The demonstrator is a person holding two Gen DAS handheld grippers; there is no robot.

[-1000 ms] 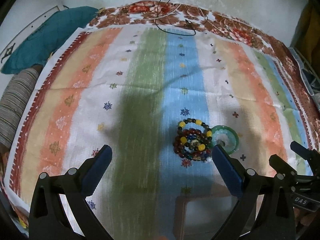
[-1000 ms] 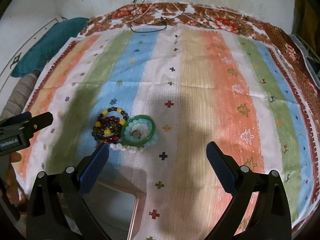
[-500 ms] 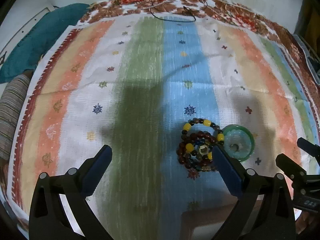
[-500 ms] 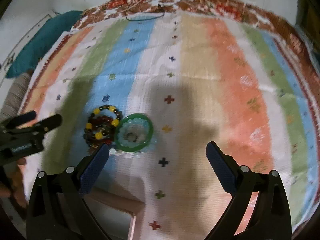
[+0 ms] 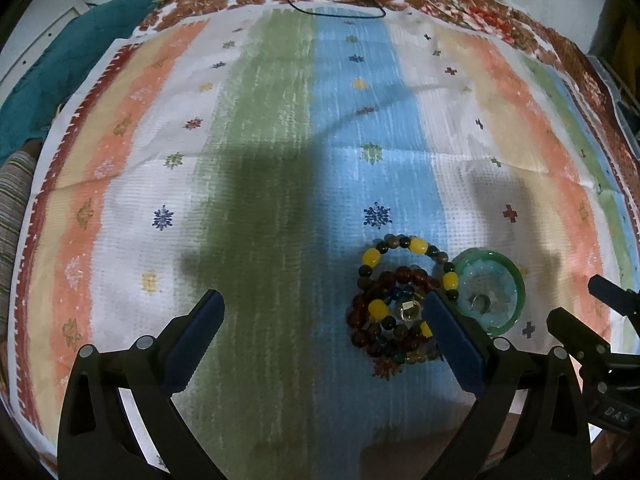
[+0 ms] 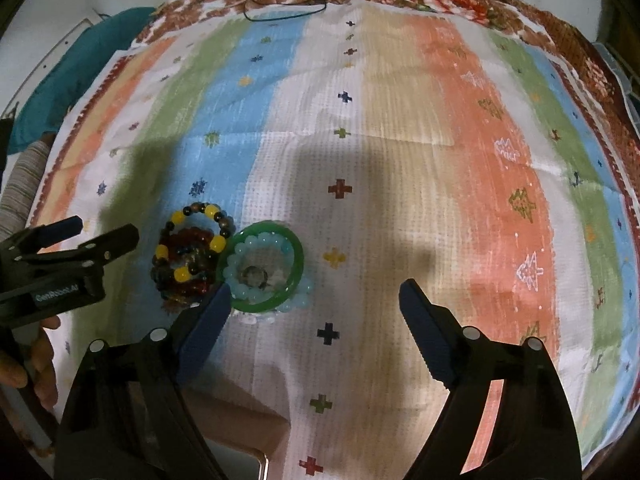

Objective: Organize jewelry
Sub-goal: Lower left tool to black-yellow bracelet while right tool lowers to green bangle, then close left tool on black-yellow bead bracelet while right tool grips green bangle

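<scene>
A pile of beaded bracelets with yellow, dark and red beads lies on the striped cloth. A green bangle with pale blue beads and a small ring inside lies touching its right side. My left gripper is open and empty, its right finger just over the bead pile's right edge. In the right wrist view the bead pile and the green bangle lie at the left. My right gripper is open and empty, its left finger at the bangle's near left edge.
A pinkish box edge shows at the bottom, near me. A teal cushion lies at the far left, and a black cable at the cloth's far edge. A floral blanket lies under the cloth.
Both grippers have moved forward and down toward the jewelry. The bead pile and bangle now sit closer to the fingertips. Both stay open.
</scene>
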